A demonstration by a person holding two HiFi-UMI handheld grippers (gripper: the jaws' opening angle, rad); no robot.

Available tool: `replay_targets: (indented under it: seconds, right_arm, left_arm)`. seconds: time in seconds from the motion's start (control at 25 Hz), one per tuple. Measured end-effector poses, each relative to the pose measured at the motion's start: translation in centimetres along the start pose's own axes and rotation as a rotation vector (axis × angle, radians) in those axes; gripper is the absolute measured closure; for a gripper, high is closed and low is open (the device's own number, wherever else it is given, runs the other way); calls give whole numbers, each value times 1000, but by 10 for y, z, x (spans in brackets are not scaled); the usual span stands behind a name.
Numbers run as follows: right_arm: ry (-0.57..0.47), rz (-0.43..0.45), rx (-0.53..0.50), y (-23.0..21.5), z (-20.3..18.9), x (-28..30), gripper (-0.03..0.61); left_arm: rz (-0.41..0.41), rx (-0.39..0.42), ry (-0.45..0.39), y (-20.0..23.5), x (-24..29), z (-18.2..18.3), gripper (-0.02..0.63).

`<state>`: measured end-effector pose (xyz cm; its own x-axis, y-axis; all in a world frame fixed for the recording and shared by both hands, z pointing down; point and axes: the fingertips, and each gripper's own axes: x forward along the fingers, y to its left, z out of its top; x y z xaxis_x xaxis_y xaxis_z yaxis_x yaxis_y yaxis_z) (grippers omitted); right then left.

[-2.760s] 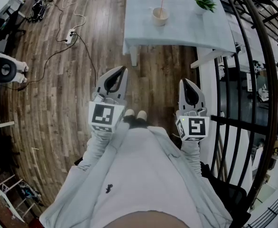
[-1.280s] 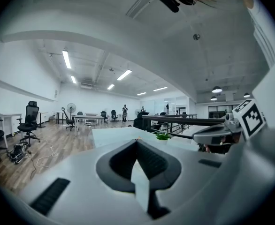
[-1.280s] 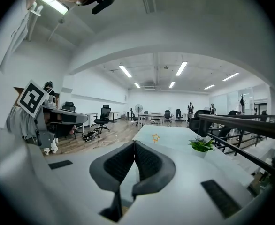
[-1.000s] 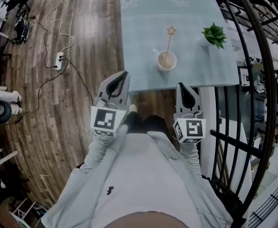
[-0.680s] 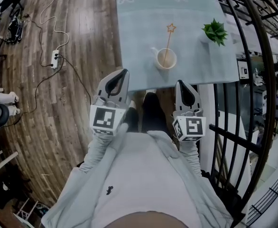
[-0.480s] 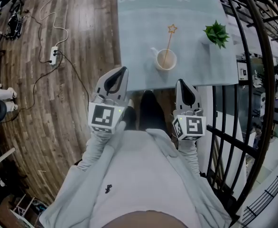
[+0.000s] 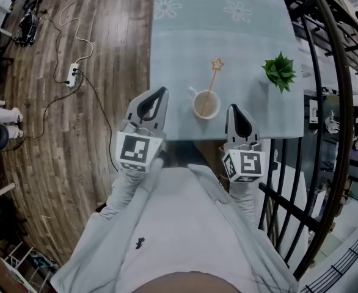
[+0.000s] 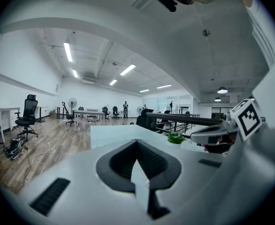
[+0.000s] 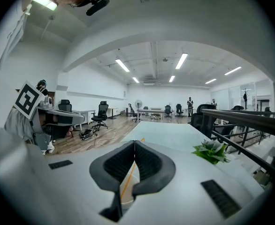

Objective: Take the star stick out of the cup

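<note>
A cream cup (image 7: pixel 206 104) stands near the front edge of the light blue table (image 7: pixel 179 47). A thin stick leans out of it to the far right, topped by an orange star (image 7: pixel 217 65). My left gripper (image 7: pixel 162 91) hovers just left of the cup, shut and empty. My right gripper (image 7: pixel 233 107) hovers just right of the cup, also shut and empty. In the right gripper view the orange stick (image 9: pixel 129 176) and the cup rim show through the hole behind the closed jaws (image 9: pixel 134 142). The left gripper view shows its jaws (image 8: pixel 137 142) meeting over the table (image 8: pixel 110 134).
A small green plant (image 7: pixel 280 71) sits at the table's right side, also seen as the plant (image 9: pixel 211 151) and the plant (image 8: pixel 176 138). A black metal railing (image 7: pixel 325 108) runs along the right. A power strip (image 7: pixel 74 75) with cables lies on the wooden floor to the left.
The person has walked up to the table, so the cup and the stick now lie between the two gripper tips. Both grippers stay shut and keep their pose.
</note>
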<state>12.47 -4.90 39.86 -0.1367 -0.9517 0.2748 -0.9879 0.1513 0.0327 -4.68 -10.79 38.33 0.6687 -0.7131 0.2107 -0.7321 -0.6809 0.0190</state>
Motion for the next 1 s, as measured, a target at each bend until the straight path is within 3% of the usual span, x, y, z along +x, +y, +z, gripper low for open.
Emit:
replay_targets:
  seconds: [0.28,0.56,1.0]
  right_arm:
    - [-44,110,-32,-45,30,52,563]
    - [-40,235,-34,-60,33,83,563]
    - [-38,312,-4,-62,34,86,563]
  left_arm:
    - [77,19,-32,3,61,32,594]
    - [155,10,-13,0,85,36,594]
    - [156,28,23,-3,93,37,594]
